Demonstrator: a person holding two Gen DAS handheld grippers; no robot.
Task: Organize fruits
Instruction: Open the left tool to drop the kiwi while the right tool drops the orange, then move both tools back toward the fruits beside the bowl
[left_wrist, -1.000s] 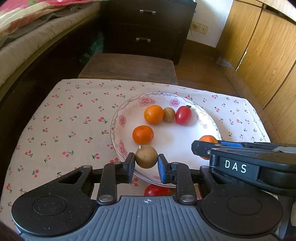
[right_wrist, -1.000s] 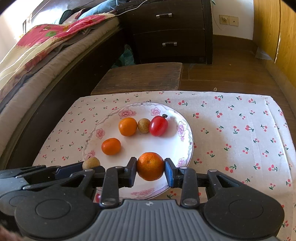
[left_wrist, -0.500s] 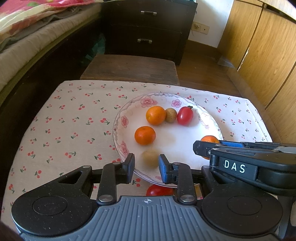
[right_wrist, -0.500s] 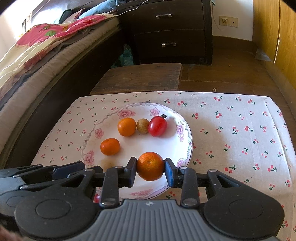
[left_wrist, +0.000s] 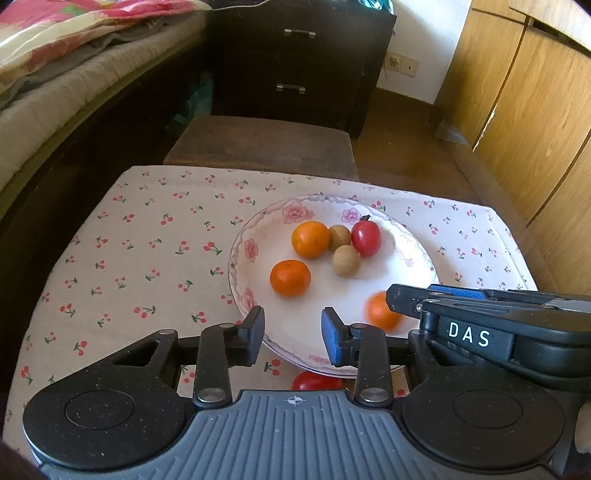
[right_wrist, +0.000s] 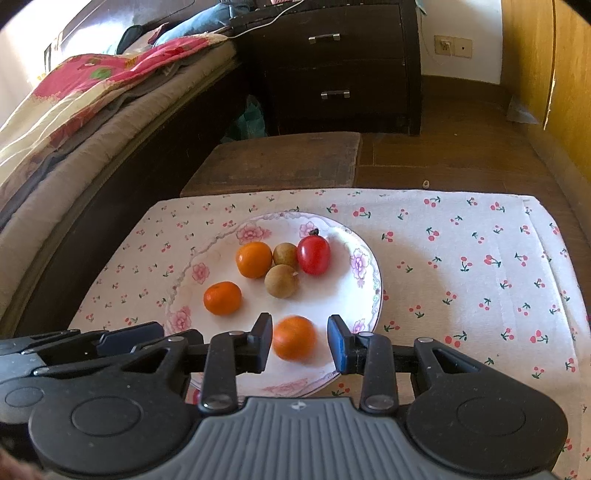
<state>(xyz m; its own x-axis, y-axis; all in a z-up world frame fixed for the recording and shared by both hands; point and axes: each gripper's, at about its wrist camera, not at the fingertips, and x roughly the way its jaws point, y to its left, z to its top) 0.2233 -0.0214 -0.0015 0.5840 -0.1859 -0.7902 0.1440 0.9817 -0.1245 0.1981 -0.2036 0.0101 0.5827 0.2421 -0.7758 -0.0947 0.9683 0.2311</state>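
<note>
The plate (right_wrist: 367, 275) is white with pink and lilac flowers round its rim, and it sits on a cream cloth (right_wrist: 461, 266) sprinkled with small red cherries. On it lie three orange mandarins (right_wrist: 253, 259) (one blurred), two tan-brown longans (right_wrist: 281, 280) and a glossy red tomato (right_wrist: 313, 254). Each black tool (right_wrist: 300, 341) carries a blue pad (right_wrist: 338, 347).

Left gripper (left_wrist: 292, 334) jaws apart, level; right gripper (right_wrist: 300, 343) jaws apart, level.

Three oranges (right_wrist: 254, 259), two brown longans (right_wrist: 281, 281), red tomato (right_wrist: 313, 255) on floral plate (right_wrist: 364, 266)
</note>
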